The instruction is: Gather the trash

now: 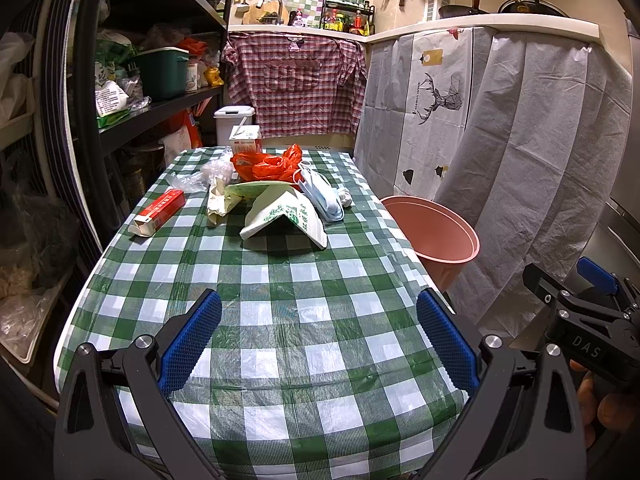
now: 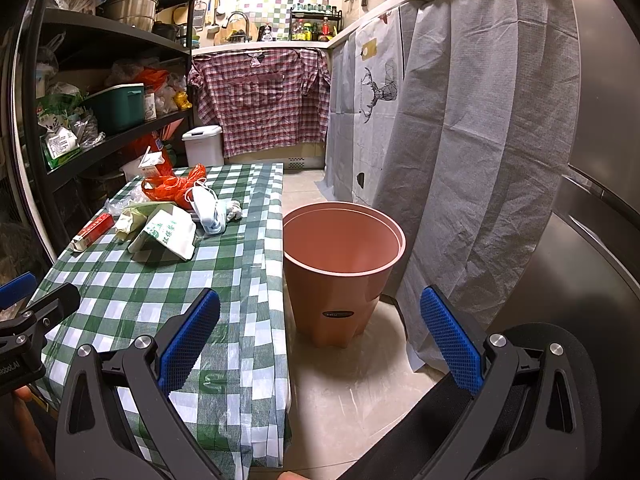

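Trash lies piled at the far end of the green checked table (image 1: 280, 320): a white paper bag with green print (image 1: 284, 216), a red box (image 1: 158, 212), blue face masks (image 1: 320, 196), an orange plastic bag (image 1: 268, 166), a clear plastic bag (image 1: 208, 174) and a milk carton (image 1: 245, 140). A pink bin (image 2: 344, 264) stands on the floor right of the table. My left gripper (image 1: 318, 344) hovers open over the near table end, well short of the pile. My right gripper (image 2: 320, 344) is open and empty near the table corner, facing the bin. The paper bag (image 2: 168, 236) shows there too.
Black shelves (image 1: 152, 80) packed with goods line the left side. A grey curtain (image 1: 520, 160) hangs under the counter on the right. A white lidded bin (image 1: 234, 128) stands beyond the table. A checked shirt (image 1: 296, 84) hangs at the back.
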{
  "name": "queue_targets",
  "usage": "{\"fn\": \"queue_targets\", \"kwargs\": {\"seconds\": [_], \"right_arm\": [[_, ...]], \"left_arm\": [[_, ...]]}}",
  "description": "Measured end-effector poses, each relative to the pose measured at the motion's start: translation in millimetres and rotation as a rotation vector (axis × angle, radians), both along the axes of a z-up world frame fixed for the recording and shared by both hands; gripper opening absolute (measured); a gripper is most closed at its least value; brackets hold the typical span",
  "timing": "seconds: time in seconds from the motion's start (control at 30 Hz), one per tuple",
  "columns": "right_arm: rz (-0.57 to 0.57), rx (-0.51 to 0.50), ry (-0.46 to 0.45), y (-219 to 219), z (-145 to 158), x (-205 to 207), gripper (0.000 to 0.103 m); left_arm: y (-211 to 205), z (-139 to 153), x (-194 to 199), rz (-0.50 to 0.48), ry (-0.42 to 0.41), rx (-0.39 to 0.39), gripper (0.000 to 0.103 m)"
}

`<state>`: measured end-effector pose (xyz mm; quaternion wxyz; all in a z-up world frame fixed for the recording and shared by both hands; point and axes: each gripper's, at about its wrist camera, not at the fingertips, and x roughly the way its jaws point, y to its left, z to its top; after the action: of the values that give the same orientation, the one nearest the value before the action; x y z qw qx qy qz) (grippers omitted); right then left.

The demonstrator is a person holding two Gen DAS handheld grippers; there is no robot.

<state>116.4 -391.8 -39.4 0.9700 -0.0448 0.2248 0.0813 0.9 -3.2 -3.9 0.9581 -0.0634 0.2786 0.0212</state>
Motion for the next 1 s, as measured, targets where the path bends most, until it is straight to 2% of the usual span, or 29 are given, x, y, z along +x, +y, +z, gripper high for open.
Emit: {"fn": "queue_targets", "kwargs": {"seconds": [0.4, 0.5, 0.63, 0.83, 0.9, 1.0], "right_arm": [[0.017, 0.019, 0.009, 0.3, 7.2, 1.1, 0.098], [0.030, 0.031, 0.021, 1.0, 15.4, 2.6, 0.098], [0.055, 0.008, -0.003, 8.1, 29.2, 4.0, 0.098], [0.138, 0.027, -0.051, 22.7, 56.4, 13.2, 0.098], [0.180, 0.039, -0.072, 31.3, 66.4, 19.5, 0.088], [0.215, 0.043, -0.105, 45.3, 77.9, 27.6, 0.081]], "left_arm": [[1.0, 3.7, -2.1, -0.003, -0.009, -0.012, 0.095], [3.4, 10.8, -2.8, -0.006, -0.011, -0.025, 0.095], [7.1, 24.5, 0.5, 0.002, 0.000, -0.015, 0.095], [19.1, 49.3, 6.4, 0.012, -0.010, -0.017, 0.095], [23.3, 56.0, 12.4, 0.009, -0.011, -0.007, 0.094], [31.0, 63.9, 21.0, 0.014, -0.037, 0.029, 0.094]]}}
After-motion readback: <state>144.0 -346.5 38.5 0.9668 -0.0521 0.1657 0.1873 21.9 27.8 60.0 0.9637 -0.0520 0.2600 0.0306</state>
